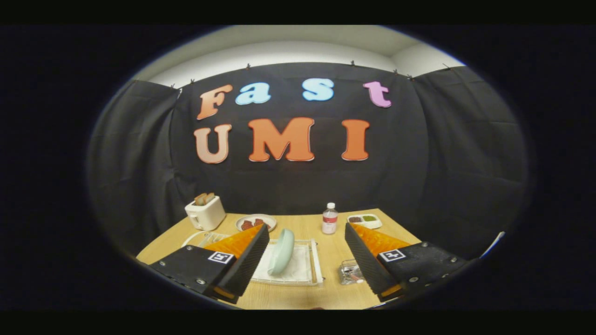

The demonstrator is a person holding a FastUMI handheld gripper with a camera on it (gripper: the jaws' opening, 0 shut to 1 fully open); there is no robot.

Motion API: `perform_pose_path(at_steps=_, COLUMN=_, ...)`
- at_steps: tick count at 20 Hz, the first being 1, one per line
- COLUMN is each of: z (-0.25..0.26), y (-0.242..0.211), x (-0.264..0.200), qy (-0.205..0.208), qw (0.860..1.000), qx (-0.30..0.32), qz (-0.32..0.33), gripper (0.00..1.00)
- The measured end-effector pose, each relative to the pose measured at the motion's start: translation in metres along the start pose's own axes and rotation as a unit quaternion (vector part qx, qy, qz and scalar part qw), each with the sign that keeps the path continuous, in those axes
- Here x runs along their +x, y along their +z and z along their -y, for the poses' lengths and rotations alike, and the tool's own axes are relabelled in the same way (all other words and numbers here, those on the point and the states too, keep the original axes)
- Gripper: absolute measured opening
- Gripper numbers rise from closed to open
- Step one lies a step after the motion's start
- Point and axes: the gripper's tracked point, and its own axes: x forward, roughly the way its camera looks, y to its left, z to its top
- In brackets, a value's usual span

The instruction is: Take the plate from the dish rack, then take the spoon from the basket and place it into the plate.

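The claw (307, 258) hangs above the near part of the table (330, 253) with its two fingers spread wide and nothing between them but open air. Between the fingers and a little ahead, closer to the left finger, sits the white wire dish rack (298, 265), and in it the pale green plate (281, 251) stands on edge, leaning slightly, with a white cloth or mat under the rack's wires. Just inside the right finger, on the bare wood, lies a small clear basket (350, 272) with something pale and glinting inside; whether that is the spoon is too small to tell. Beyond the fingers, toward the far edge of the table, a small water bottle (329, 218) with a white cap and a red label stands upright. To its right rests a white divided dish (364, 220) with a dark portion and a green portion. To the bottle's left lies a round plate of reddish-brown food (255, 222), and further left a white toaster (205, 213) stands at the far corner with slices poking out of its top. Partly hidden behind the left finger is a white round rim (198, 238) lying flat on the table.
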Motion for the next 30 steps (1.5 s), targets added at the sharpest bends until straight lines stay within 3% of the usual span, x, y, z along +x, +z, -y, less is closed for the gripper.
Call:
perform_pose_path(at_steps=6, z=-0.029, y=-0.047, x=0.058, qy=0.026, qw=0.996, qx=-0.024, qz=-0.079, gripper=0.98)
perform_pose_path(at_steps=11, z=-0.030, y=-0.076, x=0.101, qy=0.005, qw=0.992, qx=-0.018, qz=-0.124, gripper=0.98)
perform_pose_path(at_steps=18, z=-0.034, y=-0.136, x=0.132, qy=-0.020, qw=0.975, qx=0.006, qz=-0.222, gripper=0.93)
perform_pose_path(at_steps=21, z=-0.043, y=-0.150, x=0.132, qy=-0.021, qw=0.968, qx=0.020, qz=-0.250, gripper=0.84)
perform_pose_path(at_steps=25, z=-0.046, y=-0.162, x=0.136, qy=-0.036, qw=0.960, qx=0.013, qz=-0.278, gripper=0.57)
perform_pose_path(at_steps=28, z=-0.041, y=-0.164, x=0.138, qy=-0.070, qw=0.954, qx=-0.007, qz=-0.291, gripper=0.31)
perform_pose_path(at_steps=30, z=-0.033, y=-0.162, x=0.135, qy=-0.099, qw=0.951, qx=-0.030, qz=-0.291, gripper=0.27)
